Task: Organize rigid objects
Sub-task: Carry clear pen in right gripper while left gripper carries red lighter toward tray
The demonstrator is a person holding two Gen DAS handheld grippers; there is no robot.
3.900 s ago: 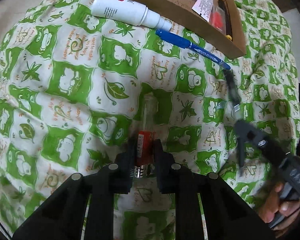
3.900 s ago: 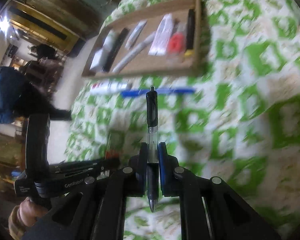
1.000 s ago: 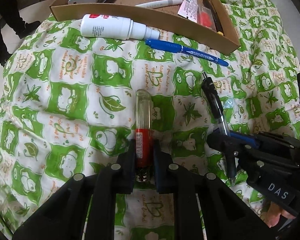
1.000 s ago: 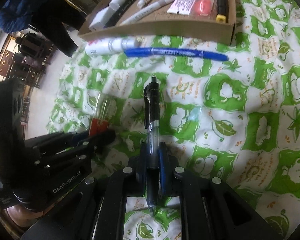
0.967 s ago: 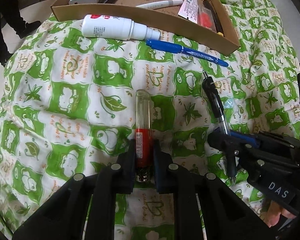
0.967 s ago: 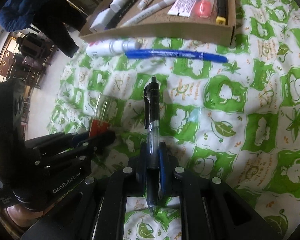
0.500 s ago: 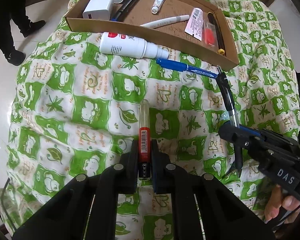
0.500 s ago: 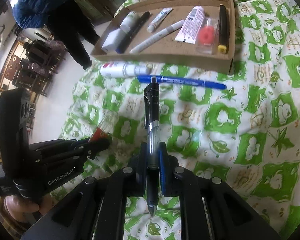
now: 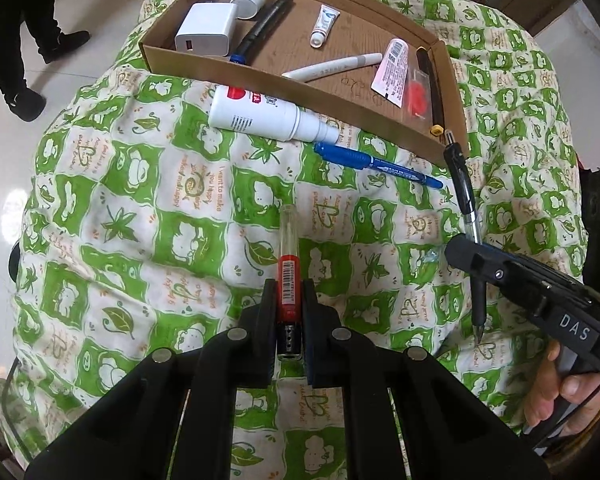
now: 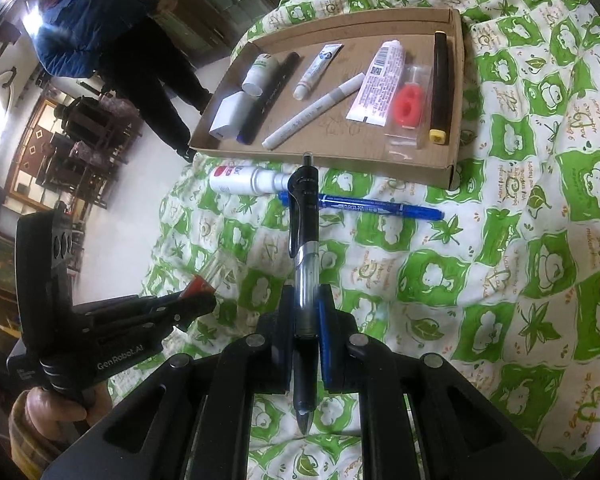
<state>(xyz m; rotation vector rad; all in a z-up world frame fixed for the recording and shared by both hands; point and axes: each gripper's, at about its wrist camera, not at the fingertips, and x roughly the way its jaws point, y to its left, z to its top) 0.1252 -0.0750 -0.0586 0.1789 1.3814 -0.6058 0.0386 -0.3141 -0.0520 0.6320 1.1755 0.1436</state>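
Short of the cardboard tray (image 9: 454,92), the left gripper (image 9: 288,320) clamps a red-labelled clear tube (image 9: 289,264) and the right gripper (image 10: 305,320) a black pen (image 10: 305,240), both lifted lengthwise off the quilt (image 9: 140,208), apparently for delivery into it.

Even daylight, soft shadows; strong fisheye bending at edges; bright glare on floor (image 9: 4,208); both views sharp.
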